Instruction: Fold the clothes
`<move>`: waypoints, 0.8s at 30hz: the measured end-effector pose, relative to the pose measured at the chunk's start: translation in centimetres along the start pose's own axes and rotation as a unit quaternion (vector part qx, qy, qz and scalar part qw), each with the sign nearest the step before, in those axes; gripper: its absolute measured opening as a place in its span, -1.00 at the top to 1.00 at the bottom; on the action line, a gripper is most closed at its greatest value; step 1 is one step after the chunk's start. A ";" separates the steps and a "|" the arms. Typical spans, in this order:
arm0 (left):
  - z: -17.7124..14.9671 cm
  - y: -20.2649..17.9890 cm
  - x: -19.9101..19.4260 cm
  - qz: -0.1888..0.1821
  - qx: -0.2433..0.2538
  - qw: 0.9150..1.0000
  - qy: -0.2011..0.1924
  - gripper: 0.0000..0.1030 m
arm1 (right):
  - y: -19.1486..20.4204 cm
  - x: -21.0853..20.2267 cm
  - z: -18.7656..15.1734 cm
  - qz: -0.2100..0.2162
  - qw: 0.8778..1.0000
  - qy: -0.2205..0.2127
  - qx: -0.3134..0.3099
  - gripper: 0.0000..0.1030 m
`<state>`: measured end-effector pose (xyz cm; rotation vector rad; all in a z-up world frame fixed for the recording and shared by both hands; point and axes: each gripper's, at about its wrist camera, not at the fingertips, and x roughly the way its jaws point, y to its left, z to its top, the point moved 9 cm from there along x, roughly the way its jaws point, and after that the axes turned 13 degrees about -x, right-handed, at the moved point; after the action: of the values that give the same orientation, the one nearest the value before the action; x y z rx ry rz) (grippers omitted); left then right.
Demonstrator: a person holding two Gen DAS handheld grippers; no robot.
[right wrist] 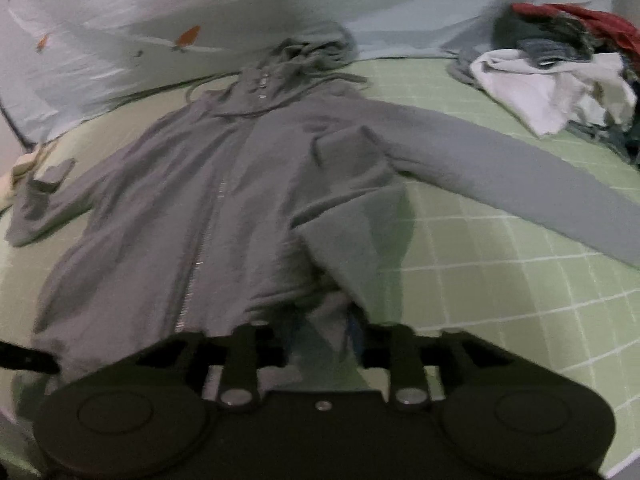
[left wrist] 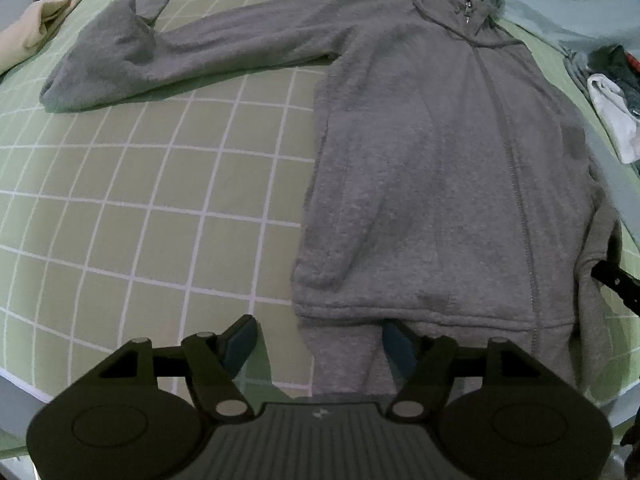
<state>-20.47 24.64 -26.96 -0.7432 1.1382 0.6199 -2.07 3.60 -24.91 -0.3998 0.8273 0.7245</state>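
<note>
A grey zip-up hoodie (left wrist: 440, 160) lies face up on the green checked sheet (left wrist: 140, 200), hood at the far end and both sleeves spread out. My left gripper (left wrist: 320, 340) is open over the hem's left corner. The hem cloth lies loosely between its blue pads (left wrist: 240, 344), which do not press on it. In the right wrist view the hoodie (right wrist: 200, 200) is bunched and raised at the hem's right corner, where my right gripper (right wrist: 324, 328) is shut on the fabric. The cloth hides most of its fingers.
A pile of white, red and dark clothes (right wrist: 560, 60) sits at the far right of the bed. A cream cloth (left wrist: 36, 28) lies at the far left. A pale blue quilt (right wrist: 160, 20) runs behind the hood. The bed's near edge is just under both grippers.
</note>
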 end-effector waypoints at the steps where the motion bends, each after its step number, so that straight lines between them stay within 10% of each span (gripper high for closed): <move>1: 0.0 0.0 0.0 0.000 0.000 1.000 0.000 -0.38 | -0.3 0.1 -0.1 -0.003 1.000 0.002 0.005 0.33; 7: 0.1 -0.1 0.0 0.001 0.000 1.000 0.001 -0.38 | -0.9 1.0 -0.5 0.021 0.999 0.014 0.041 0.37; 9: 0.1 -0.1 -0.1 0.002 -0.001 1.000 0.000 -0.38 | -1.3 0.9 -0.6 0.032 0.998 0.014 0.059 0.93; 24: 0.1 0.1 -0.3 0.007 -0.026 0.999 -0.017 -0.39 | -8.8 -6.7 -5.2 -0.055 0.990 0.069 0.106 0.99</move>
<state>-20.63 24.77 -26.64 -0.7670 1.0996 0.6748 -1.57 -8.36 -22.46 -0.3037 0.9947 0.5034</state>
